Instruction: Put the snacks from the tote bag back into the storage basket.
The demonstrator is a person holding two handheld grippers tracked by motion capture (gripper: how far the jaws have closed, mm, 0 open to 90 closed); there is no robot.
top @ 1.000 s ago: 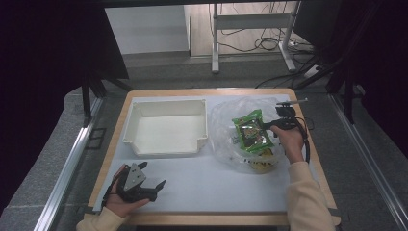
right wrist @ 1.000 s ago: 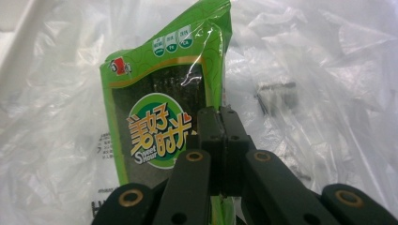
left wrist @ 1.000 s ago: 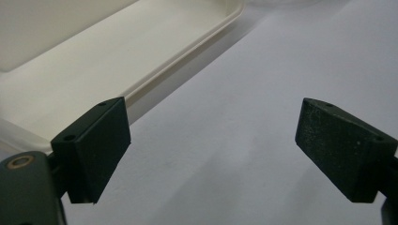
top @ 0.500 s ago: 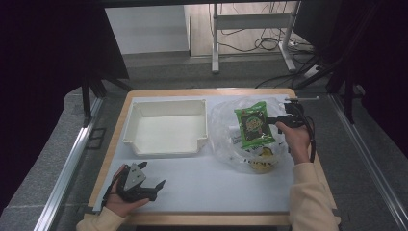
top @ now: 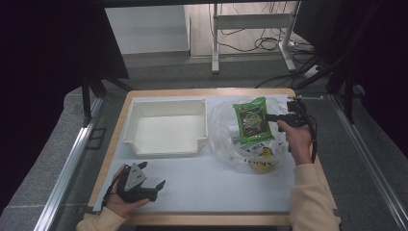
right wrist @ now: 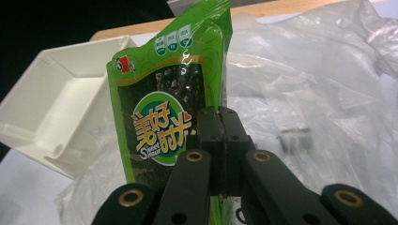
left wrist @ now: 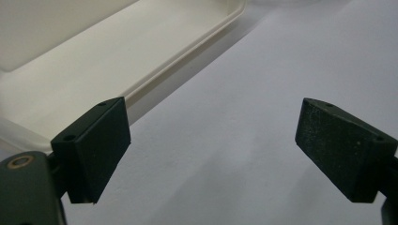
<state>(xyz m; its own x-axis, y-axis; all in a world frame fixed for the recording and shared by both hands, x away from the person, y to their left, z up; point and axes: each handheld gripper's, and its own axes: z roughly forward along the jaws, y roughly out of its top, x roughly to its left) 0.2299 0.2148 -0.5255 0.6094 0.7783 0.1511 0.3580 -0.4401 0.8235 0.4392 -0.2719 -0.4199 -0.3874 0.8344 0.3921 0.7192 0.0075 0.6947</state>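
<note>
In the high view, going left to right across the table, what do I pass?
Left gripper → white tray → green snack packet held up over the clear plastic bag → right gripper, shut on the packet's edge.

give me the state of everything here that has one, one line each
green snack packet: sealed, lifted above the bag, clamped at one edge
right gripper: shut on the packet
left gripper: open, holding nothing, low over the white sheet
white tray: empty, upright on the table
clear plastic bag: crumpled, lying on the table, a yellow packet inside it
yellow packet: lying flat in the bag
</note>
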